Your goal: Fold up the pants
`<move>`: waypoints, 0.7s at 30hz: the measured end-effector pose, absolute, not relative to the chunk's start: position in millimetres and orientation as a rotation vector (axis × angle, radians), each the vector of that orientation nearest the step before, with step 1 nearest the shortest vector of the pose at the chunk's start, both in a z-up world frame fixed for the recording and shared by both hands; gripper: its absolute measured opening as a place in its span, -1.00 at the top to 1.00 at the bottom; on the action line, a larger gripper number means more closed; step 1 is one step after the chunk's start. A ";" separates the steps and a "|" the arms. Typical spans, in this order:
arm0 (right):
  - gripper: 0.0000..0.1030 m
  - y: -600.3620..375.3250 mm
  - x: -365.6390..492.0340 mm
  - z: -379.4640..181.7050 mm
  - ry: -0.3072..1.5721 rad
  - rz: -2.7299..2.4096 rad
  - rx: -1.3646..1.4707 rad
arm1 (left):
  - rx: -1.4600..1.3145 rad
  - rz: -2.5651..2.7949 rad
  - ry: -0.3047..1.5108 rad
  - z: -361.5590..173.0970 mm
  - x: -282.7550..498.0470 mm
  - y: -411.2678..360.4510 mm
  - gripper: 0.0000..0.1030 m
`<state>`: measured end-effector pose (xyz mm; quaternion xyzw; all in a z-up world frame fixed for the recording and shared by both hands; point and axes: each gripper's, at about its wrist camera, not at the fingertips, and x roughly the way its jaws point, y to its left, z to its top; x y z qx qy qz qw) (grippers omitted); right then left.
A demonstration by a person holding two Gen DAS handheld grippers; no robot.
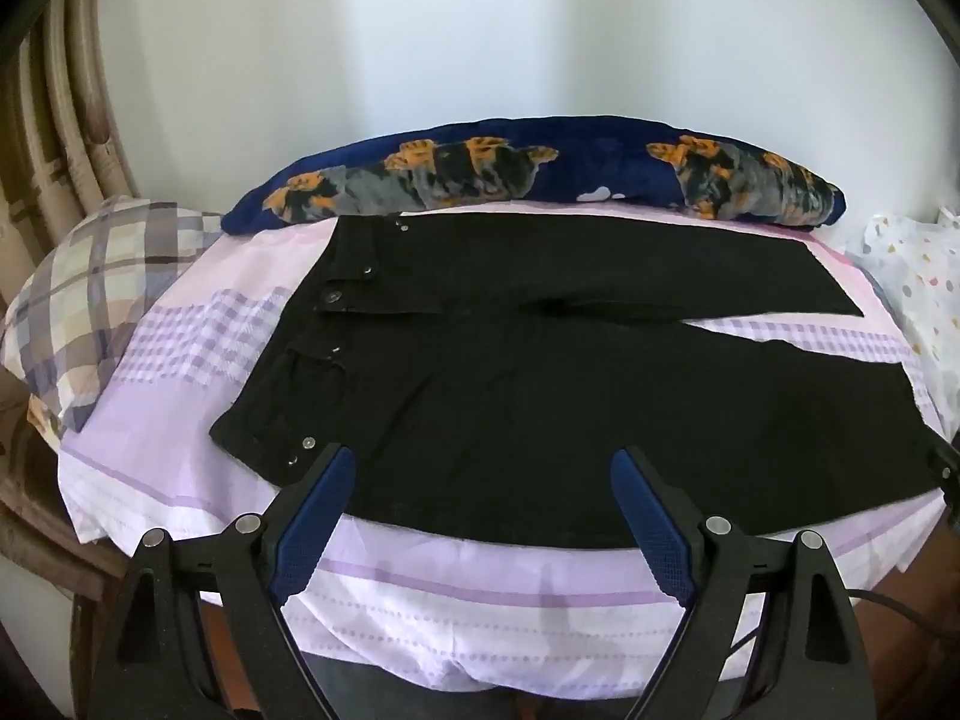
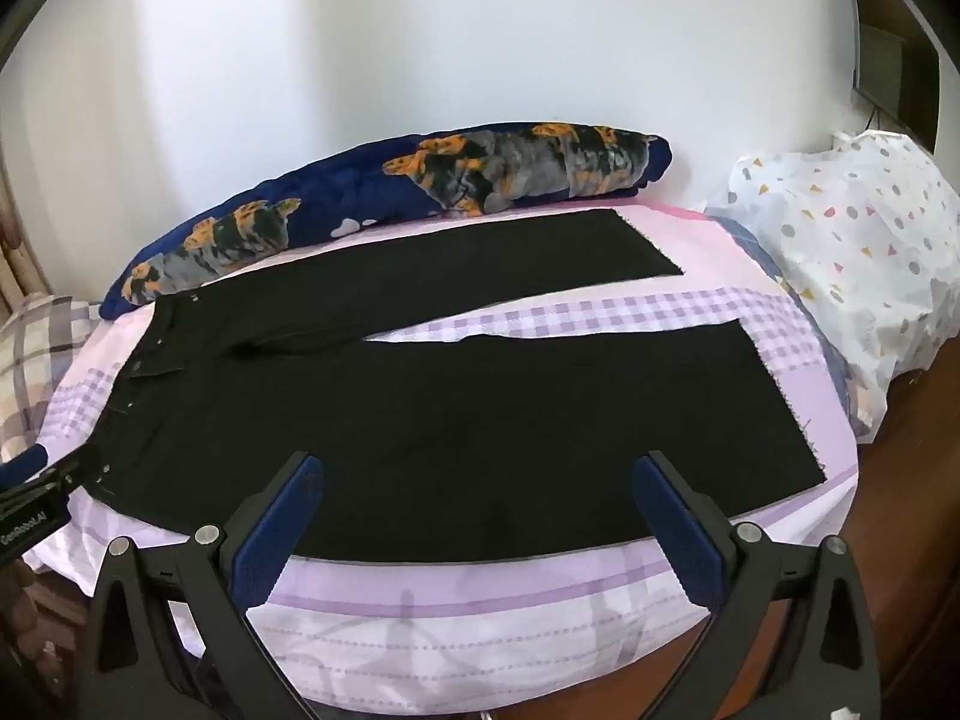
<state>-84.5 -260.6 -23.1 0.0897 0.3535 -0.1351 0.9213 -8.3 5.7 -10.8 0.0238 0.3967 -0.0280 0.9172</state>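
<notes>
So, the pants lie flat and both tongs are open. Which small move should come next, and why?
Probably lower both open tongs, left and right, onto the near edge of the black pants and close. The pants lie spread flat on the bedsheet, legs apart, nothing gripped yet, so folding seems to start with a grasp.

both the left hand-held gripper and right hand-held gripper have black plastic frames, silver round screws, and blue textured pads.

Bare sheet strip at 6 o'clock, in front of pants: free passage. Rolled blanket blocks 12 o'clock edge. Plaid pillow crowds 9 o'clock; dotted bag crowds 3 o'clock. Sheet wedge between legs open.
</notes>
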 end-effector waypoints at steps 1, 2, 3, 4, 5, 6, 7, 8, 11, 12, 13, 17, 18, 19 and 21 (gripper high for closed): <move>-0.99 -259.4 -85.2 -24.2 0.722 -0.284 0.184 | 0.056 -0.053 0.827 -7.3 -5.8 4.9 -0.70; -0.99 -258.4 -85.3 -24.8 0.719 -0.288 0.180 | 0.056 -0.055 0.830 -7.7 -5.7 5.6 -0.70; -0.99 -257.3 -85.2 -25.7 0.718 -0.290 0.181 | 0.057 -0.056 0.833 -8.2 -5.5 6.2 -0.70; -0.99 -256.5 -84.8 -26.8 0.719 -0.289 0.189 | 0.059 -0.053 0.837 -8.7 -5.3 6.8 -0.70; -0.99 -255.4 -84.4 -27.9 0.718 -0.284 0.198 | 0.059 -0.054 0.840 -9.2 -5.0 7.3 -0.70; -0.99 -253.9 -84.3 -28.6 0.714 -0.289 0.200 | 0.068 -0.056 0.843 -10.3 -4.4 2.0 -0.70; -0.99 -253.2 -84.8 -29.0 0.708 -0.297 0.198 | 0.071 -0.059 0.844 -11.2 -4.7 1.5 -0.70; -0.99 -257.2 -84.1 -24.5 0.704 -0.306 0.199 | 0.074 -0.059 0.845 -11.3 -4.4 0.9 -0.70; -0.99 -256.1 -83.9 -25.7 0.694 -0.313 0.191 | 0.082 -0.064 0.842 -11.4 -4.4 -1.1 -0.70; -0.99 -255.5 -84.3 -25.7 0.687 -0.316 0.182 | 0.085 -0.066 0.841 -13.2 -5.1 -0.1 -0.70; -0.99 -255.5 -83.9 -26.3 0.685 -0.321 0.177 | 0.085 -0.069 0.841 -13.3 -4.6 -0.7 -0.70; -0.99 -254.5 -85.0 -26.1 0.660 -0.323 0.174 | 0.090 -0.080 0.837 -15.5 -6.1 -2.2 -0.70; -0.99 -255.0 -84.8 -26.9 0.659 -0.326 0.176 | 0.092 -0.083 0.834 -16.2 -7.1 -2.9 -0.70; -0.99 -255.6 -86.0 -27.4 0.660 -0.324 0.177 | 0.093 -0.086 0.832 -16.8 -7.7 -3.4 -0.70; -0.99 -256.3 -86.2 -29.5 0.668 -0.328 0.183 | 0.094 -0.089 0.830 -17.1 -7.9 -4.7 -0.70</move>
